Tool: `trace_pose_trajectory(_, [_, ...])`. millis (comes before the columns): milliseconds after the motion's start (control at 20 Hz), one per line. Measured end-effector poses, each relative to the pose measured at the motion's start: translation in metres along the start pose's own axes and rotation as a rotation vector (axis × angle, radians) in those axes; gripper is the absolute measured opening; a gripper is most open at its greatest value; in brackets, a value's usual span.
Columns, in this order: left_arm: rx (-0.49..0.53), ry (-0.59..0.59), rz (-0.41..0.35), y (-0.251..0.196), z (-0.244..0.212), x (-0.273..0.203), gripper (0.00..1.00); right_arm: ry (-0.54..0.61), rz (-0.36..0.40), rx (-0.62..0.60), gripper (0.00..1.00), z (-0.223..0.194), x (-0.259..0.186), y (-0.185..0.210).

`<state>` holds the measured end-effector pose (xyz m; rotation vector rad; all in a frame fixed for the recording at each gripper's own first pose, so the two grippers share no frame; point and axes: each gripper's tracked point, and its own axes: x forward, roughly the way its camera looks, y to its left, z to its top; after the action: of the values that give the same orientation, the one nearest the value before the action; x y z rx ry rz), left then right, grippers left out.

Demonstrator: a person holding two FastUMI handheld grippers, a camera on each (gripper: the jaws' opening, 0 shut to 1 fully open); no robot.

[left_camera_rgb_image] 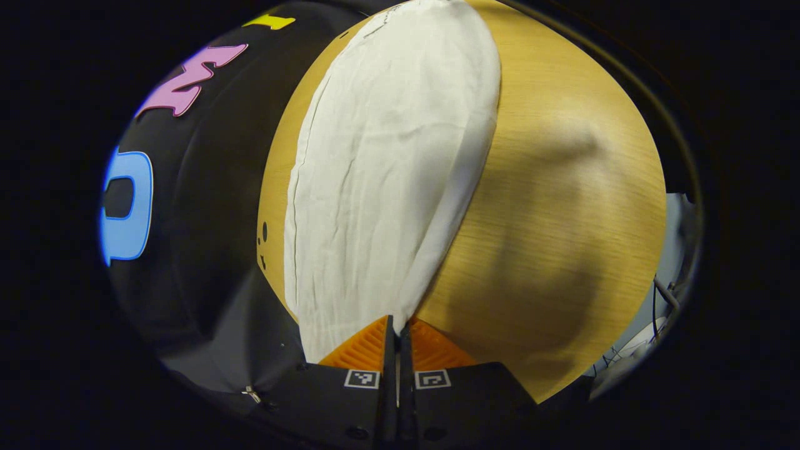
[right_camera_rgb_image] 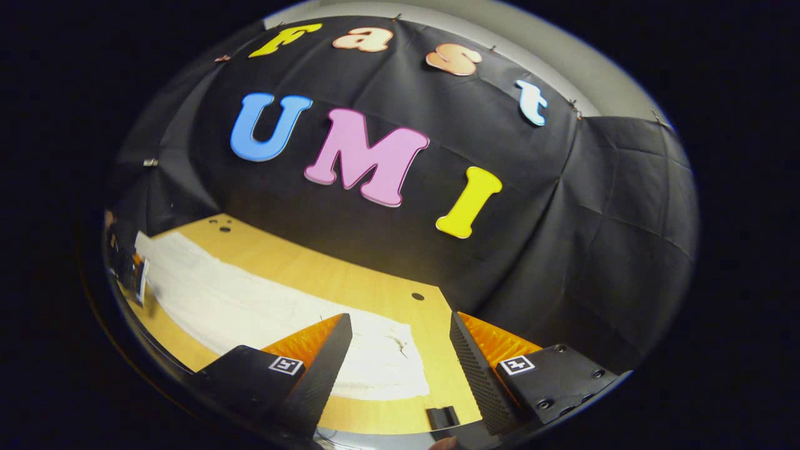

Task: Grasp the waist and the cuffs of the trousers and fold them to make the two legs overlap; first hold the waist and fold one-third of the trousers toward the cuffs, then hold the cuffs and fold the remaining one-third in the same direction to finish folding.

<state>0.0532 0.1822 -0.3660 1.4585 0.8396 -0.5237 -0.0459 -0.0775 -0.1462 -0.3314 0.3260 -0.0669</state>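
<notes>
The white trousers point(left_camera_rgb_image: 387, 175) lie stretched out flat as one long band on the wooden table point(left_camera_rgb_image: 562, 219), running along the side nearest the black cloth wall point(left_camera_rgb_image: 206, 219), and the left gripper point(left_camera_rgb_image: 397, 325) has its two fingers pressed together on the near end of the fabric, pinching the cloth right at its narrow tip. Over in the right gripper view, the right gripper point(right_camera_rgb_image: 400, 334) hangs wide open with nothing between its fingers, poised above the other end of the trousers point(right_camera_rgb_image: 250, 306) near the table's edge point(right_camera_rgb_image: 400, 425).
</notes>
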Motion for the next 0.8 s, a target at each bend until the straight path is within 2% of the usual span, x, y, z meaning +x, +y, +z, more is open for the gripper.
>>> trace_pose_trajectory(200, [0.009,-0.002,0.005,0.000,0.000,0.000,0.06,0.084,0.107,-0.255,0.97,-0.061,0.032,-0.002])
trace_pose_trajectory(500, [-0.020,0.018,-0.018,-0.001,0.001,0.000,0.06,0.217,0.368,-0.646,0.95,-0.178,0.059,0.008])
trace_pose_trajectory(700, [-0.055,0.067,-0.031,-0.002,-0.002,0.000,0.07,0.241,0.521,-0.863,0.95,-0.235,0.073,0.020])
trace_pose_trajectory(800, [-0.077,0.097,-0.034,-0.002,-0.001,0.000,0.07,0.210,0.545,-0.941,0.94,-0.250,0.086,0.020])
